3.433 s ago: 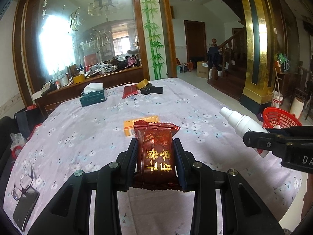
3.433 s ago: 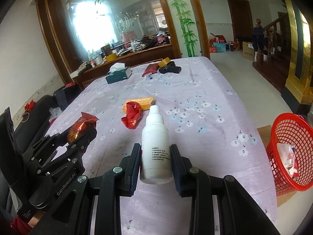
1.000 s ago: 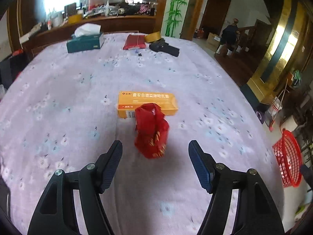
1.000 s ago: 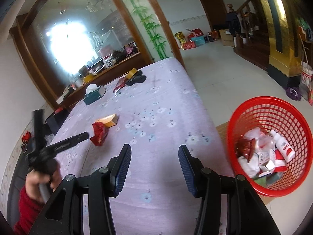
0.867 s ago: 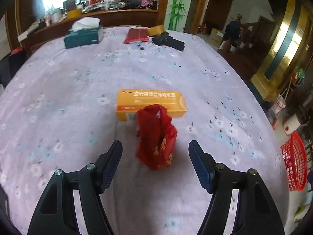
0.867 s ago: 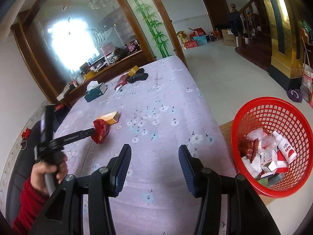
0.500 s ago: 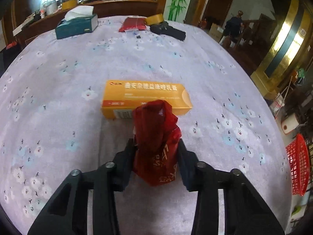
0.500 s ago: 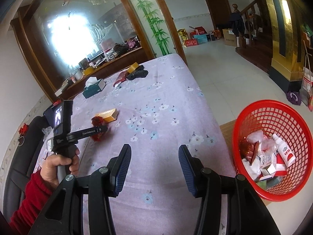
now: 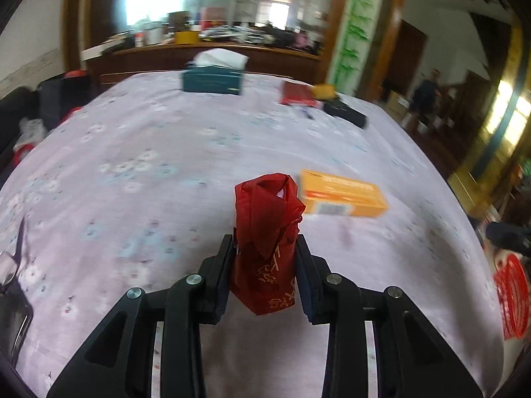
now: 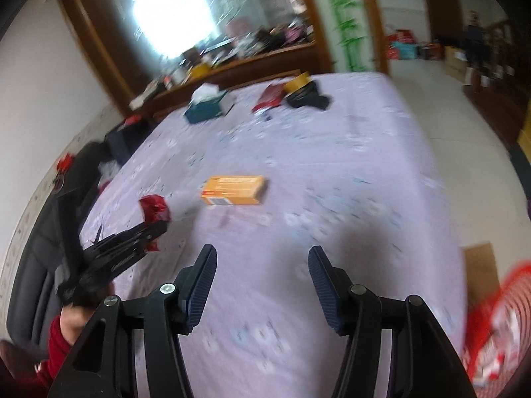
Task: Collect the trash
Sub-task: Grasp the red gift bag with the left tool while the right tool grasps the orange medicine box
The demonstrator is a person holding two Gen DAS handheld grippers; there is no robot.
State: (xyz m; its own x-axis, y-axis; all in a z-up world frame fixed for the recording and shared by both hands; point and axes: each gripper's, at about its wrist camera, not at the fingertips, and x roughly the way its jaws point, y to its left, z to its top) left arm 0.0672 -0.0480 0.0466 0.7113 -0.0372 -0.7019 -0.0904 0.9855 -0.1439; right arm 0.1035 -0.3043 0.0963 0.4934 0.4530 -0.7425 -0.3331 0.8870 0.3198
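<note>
Glasses (image 9: 10, 265) lie at the far left edge of the counter (image 9: 132, 152) in the left wrist view, on its lilac flowered cloth. Right of them, low in the middle, the left gripper (image 9: 264, 265) has its jaws clenched on a red wrapper (image 9: 265, 232), which stands upright between the pads with its crumpled top above the fingertips; those jaws have just been closing, with the wrapper between them. Just right of the wrapper's top, an orange box (image 9: 341, 194) lies flat on the cloth. Farther back sit a teal tissue box (image 9: 212, 76), then a red packet (image 9: 297, 94), a yellow thing (image 9: 323, 91) and a black thing (image 9: 345, 112) close together. At the far right edge, part of a red basket (image 9: 511, 298) shows below the counter's level. In the right wrist view, a hand (image 10: 74, 318) in a red sleeve (image 10: 49, 355) at the lower left holds the left gripper, the wrapper in its tip. Right of that the orange box rests on the counter, well ahead of the right gripper (image 10: 262, 282), whose jaws are released and wide with only cloth between them; they have just been opening. The basket, blurred, sits on the floor at the lower right with light-coloured rubbish in it.
</note>
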